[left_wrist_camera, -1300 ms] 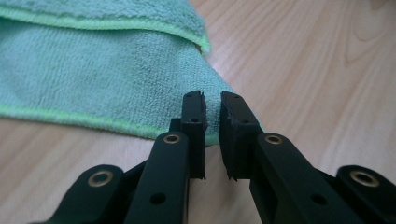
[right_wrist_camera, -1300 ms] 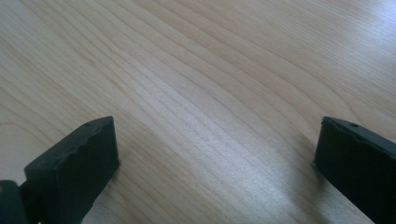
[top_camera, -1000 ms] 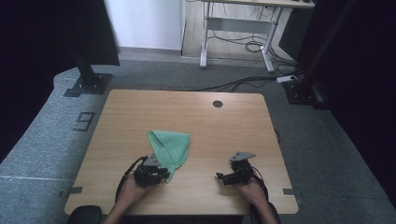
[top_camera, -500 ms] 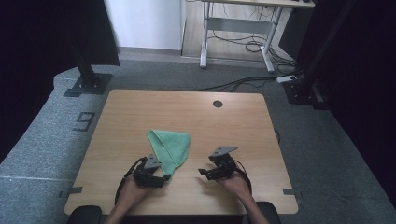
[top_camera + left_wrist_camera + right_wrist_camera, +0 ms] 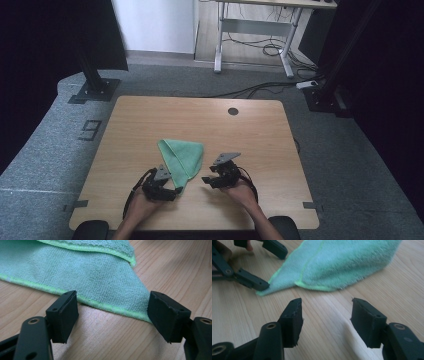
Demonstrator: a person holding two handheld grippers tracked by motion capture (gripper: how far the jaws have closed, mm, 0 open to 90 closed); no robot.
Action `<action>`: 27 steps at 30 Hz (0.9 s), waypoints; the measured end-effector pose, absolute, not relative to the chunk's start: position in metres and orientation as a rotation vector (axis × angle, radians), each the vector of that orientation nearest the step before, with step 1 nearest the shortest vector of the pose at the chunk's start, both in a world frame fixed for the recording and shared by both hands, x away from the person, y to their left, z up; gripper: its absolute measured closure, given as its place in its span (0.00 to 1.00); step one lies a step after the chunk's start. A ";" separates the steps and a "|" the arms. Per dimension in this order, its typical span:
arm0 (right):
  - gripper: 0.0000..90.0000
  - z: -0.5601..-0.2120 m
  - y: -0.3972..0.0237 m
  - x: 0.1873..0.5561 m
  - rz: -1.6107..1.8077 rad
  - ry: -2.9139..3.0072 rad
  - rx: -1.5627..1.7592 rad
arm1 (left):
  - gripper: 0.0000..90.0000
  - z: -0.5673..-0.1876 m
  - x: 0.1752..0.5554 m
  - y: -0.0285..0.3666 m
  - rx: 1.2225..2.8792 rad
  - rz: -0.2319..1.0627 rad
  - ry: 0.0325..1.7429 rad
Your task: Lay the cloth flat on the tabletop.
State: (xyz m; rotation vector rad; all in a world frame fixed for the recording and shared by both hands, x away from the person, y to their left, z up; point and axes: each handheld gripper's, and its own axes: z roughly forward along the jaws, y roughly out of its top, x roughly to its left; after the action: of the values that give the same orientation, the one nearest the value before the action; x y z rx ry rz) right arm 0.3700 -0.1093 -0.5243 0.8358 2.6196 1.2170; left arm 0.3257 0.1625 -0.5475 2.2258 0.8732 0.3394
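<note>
- While the wooden table (image 5: 250, 125) spreads across the middle of the high view, my green microfibre cloth (image 5: 182, 156) lies folded at its lower centre, long axis running from a broad upper end down to a narrow corner at the bottom.
- My left gripper (image 5: 112, 315), nearer, has just been opening; its jaws stand released, astride that corner without pressing it.
- My right gripper (image 5: 325, 315), lower right of the cloth, has just been closing on nothing, the cloth up-frame ahead.

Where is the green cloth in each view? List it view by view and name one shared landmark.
High view: green cloth at table centre-front, between both grippers.
Left gripper view: across the top, its hem just beyond the open jaws.
Right gripper view: upper centre-right.
Shared landmark: the cloth's pointed near corner by the left gripper.
</note>
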 end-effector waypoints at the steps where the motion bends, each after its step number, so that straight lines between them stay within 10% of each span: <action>1: 0.49 -0.524 -0.108 0.371 1.220 2.623 0.829 | 0.27 -0.548 0.326 0.162 2.226 0.340 0.874; 27: 0.69 -0.530 -0.050 0.382 1.131 2.707 0.720 | 0.27 -0.548 0.326 0.163 2.224 0.338 0.875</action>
State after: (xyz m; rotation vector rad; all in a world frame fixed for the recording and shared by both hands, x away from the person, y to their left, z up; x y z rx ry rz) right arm 0.3817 -0.0499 -0.5304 0.7205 2.7066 1.1306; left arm 0.3258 0.1626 -0.5475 2.2242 0.8746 0.3383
